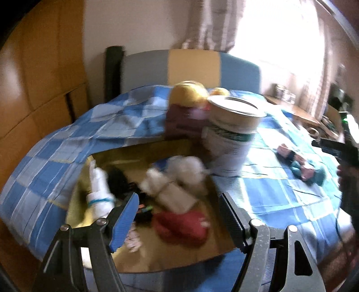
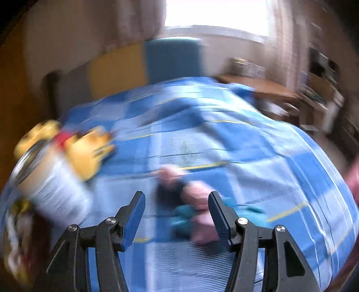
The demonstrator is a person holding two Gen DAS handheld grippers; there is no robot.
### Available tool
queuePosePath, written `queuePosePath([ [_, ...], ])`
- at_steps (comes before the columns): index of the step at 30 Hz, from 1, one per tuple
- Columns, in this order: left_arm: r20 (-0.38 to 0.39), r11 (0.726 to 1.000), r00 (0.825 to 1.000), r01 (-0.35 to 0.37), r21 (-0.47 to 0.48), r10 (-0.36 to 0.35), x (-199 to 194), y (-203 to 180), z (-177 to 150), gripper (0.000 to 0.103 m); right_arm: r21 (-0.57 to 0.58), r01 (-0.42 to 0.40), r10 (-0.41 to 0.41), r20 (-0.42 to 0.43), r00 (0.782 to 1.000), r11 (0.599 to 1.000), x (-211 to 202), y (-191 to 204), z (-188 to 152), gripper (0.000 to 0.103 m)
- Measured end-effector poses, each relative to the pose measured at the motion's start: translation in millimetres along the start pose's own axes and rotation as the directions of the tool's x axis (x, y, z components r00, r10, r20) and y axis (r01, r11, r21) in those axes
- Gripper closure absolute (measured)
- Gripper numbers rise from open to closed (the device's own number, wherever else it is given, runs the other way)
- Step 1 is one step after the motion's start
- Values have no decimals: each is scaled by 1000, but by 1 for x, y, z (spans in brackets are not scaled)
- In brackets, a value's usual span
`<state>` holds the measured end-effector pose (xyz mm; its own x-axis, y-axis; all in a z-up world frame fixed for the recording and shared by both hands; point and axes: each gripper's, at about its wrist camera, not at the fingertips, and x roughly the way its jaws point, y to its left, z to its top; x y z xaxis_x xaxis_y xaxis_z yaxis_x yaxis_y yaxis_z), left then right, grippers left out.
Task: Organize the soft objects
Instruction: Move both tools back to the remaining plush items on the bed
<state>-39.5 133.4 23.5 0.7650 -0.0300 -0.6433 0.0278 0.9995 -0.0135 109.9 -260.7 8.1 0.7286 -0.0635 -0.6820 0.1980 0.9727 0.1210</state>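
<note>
Right wrist: bare bedspread beyond toy.

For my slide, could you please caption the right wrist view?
Open right gripper over a pink-and-teal soft toy on the blue checked bedspread.

Bedroom: bed under blue-and-white checked bedspread; blue-and-yellow padded headboard; orange-brown wooden wardrobe; cream wall; bright window, pale patterned curtains; wooden side table.

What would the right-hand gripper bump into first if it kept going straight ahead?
Probably the pink and teal soft toy lying on the blue checked bedspread, between the open right gripper fingers' line; blur makes depth uncertain.
</note>
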Motion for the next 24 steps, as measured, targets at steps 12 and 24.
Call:
queuePosePath([
  [12, -92, 959, 971, 232, 161, -219, 37, -103, 19, 29, 534, 4, 39, -70, 997, 845, 23, -116, -17, 44],
  [24, -213, 920, 932, 336, 201, -294, 70, -163, 5, 28, 612, 67, 38, -157, 987, 788, 44, -137, -30, 43],
])
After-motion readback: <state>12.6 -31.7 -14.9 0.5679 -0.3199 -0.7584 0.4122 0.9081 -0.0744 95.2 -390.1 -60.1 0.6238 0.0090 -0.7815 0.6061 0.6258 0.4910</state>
